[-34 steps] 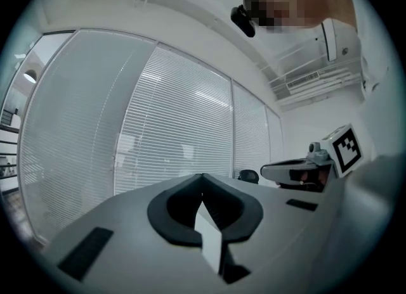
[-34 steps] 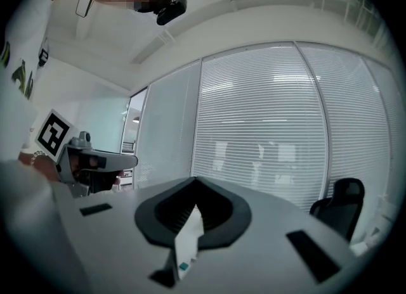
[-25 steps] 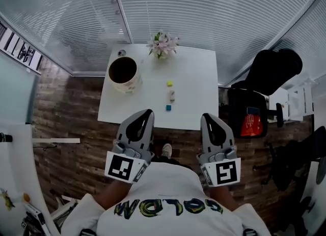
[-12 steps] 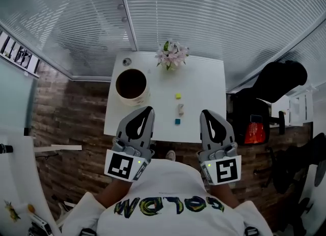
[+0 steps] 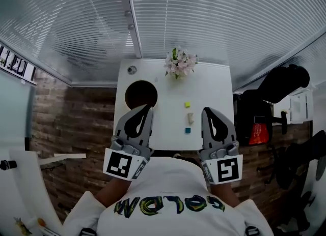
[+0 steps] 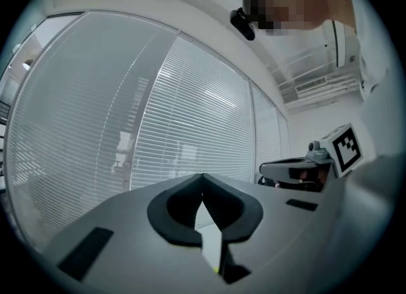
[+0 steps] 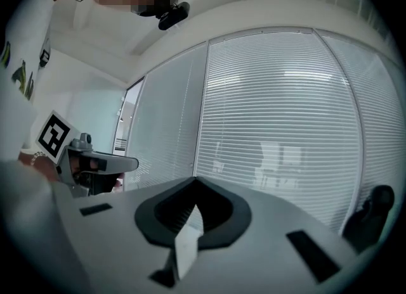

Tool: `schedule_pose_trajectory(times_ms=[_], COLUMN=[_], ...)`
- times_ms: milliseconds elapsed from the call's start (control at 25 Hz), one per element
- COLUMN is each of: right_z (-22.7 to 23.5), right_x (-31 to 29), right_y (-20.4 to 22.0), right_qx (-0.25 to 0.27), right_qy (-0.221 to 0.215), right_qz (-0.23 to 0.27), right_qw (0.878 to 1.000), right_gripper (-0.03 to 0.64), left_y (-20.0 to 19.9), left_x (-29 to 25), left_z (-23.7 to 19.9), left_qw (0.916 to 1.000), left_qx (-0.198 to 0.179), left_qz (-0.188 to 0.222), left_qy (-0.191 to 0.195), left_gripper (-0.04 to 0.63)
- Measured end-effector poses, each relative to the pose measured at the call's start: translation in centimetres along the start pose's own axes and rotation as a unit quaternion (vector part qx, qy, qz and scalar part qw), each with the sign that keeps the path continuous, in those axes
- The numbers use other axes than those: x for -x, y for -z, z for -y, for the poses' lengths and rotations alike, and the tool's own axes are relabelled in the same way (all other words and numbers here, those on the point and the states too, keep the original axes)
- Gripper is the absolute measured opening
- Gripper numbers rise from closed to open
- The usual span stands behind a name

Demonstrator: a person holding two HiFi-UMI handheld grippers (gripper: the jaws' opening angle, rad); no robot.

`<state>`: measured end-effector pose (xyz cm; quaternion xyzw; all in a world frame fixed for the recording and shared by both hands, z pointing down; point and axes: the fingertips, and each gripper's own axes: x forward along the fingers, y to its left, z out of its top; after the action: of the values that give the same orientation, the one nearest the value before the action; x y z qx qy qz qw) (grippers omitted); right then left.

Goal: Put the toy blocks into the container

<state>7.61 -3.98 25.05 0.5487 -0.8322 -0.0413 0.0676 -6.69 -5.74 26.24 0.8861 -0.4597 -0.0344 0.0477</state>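
Observation:
A white table (image 5: 214,85) stands ahead of me. On it lie a yellow block (image 5: 187,105), a beige block (image 5: 190,118) and a teal block (image 5: 187,130) in a short row. The container (image 5: 141,93), a round pot with a dark inside, stands at the table's left. My left gripper (image 5: 147,109) is shut and empty, its tip over the table's near edge beside the container. My right gripper (image 5: 208,112) is shut and empty too, just right of the blocks. Both gripper views face the window blinds, with the jaws (image 6: 202,178) (image 7: 194,180) together and no blocks in sight.
A vase of pink flowers (image 5: 181,63) and a small round object (image 5: 132,69) sit at the table's far edge. A black chair (image 5: 285,85) and a red item (image 5: 259,133) stand to the right. Window blinds (image 5: 204,16) rise behind the table. Dark wood floor (image 5: 71,123) lies to the left.
The table has come nearer in the head view, so both gripper tips now reach over its near edge. Both grippers have stayed shut and empty.

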Motion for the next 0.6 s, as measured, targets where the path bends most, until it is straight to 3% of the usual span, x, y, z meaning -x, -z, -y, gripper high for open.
schedule_pose_trajectory(times_ms=[280, 600], right_z=[0.5, 2.6], right_x=[-1.2, -1.1], right_y=[0.6, 0.5], right_qx=[0.001, 0.000], right_qy=[0.017, 0.007], right_qz=[-0.011, -0.009], right_qw=[1.000, 1.000], right_gripper=[0.009, 0.009], left_y=[0.7, 0.7], left_x=[-1.7, -3.5], left_z=[-0.7, 1.0], left_qw=[0.9996, 0.9997], left_qx=[0.001, 0.009], left_qz=[-0.010, -0.010], left_qy=[0.025, 0.020], left_gripper=[0.007, 0.007])
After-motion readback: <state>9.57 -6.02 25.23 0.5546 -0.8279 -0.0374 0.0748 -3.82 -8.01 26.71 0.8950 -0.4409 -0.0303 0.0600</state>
